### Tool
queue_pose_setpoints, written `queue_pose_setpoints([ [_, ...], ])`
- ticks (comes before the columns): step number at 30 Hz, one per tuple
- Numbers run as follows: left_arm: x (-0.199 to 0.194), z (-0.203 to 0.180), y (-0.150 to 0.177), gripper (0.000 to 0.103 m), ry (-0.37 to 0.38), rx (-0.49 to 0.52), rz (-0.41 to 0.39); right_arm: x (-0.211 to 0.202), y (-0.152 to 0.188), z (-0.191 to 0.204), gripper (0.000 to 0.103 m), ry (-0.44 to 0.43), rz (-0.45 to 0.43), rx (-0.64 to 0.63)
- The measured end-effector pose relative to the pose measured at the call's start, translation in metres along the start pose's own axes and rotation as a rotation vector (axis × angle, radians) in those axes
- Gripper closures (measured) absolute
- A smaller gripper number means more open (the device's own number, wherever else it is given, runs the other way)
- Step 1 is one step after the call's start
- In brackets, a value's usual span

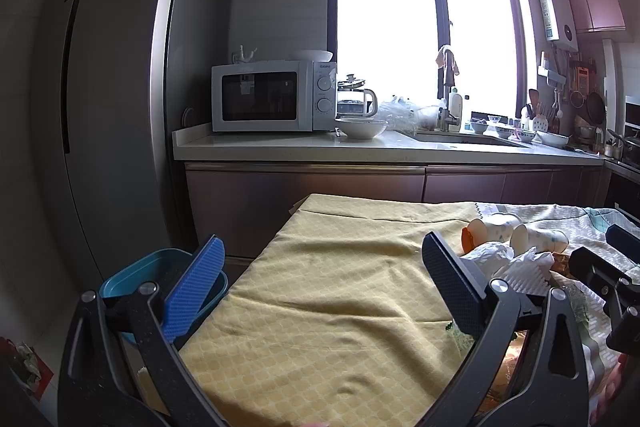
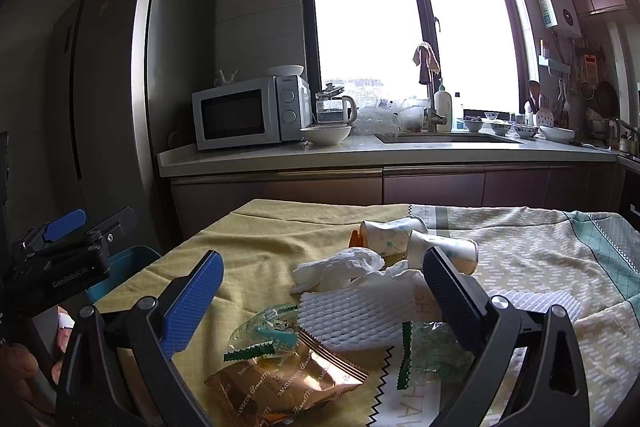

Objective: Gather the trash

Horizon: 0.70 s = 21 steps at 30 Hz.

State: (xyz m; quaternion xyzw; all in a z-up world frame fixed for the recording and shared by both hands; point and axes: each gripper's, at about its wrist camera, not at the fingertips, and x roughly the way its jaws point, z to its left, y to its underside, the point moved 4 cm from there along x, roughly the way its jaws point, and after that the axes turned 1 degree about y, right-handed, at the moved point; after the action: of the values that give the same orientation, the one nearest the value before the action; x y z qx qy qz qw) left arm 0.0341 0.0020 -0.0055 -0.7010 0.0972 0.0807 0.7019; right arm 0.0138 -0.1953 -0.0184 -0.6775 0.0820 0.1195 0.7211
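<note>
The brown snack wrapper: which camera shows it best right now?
The right wrist view. There the brown snack wrapper lies whole and close on the yellow cloth, just ahead of the open right tool. In the left wrist view only an orange-brown sliver shows, mostly hidden behind the left tool's frame at the right edge.

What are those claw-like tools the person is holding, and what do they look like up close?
They are two matching hand-held grippers. Each, like the right gripper, has a black speckled V-shaped frame with silver pivot bolts and two flat fingers: one with a ribbed blue pad, one faced in dark textured rubber. The left gripper is built the same; seen from the side, its black body bears white "GenRobot.AI" lettering.
</note>
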Motion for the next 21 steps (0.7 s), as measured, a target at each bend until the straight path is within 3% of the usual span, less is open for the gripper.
queue_pose_setpoints([
  [21,-0.0025,-0.0024,0.0006,0.006,-0.001,-0.002,0.001,0.0017,0.002,0.0008,0.006,-0.006,0.003,0.0],
])
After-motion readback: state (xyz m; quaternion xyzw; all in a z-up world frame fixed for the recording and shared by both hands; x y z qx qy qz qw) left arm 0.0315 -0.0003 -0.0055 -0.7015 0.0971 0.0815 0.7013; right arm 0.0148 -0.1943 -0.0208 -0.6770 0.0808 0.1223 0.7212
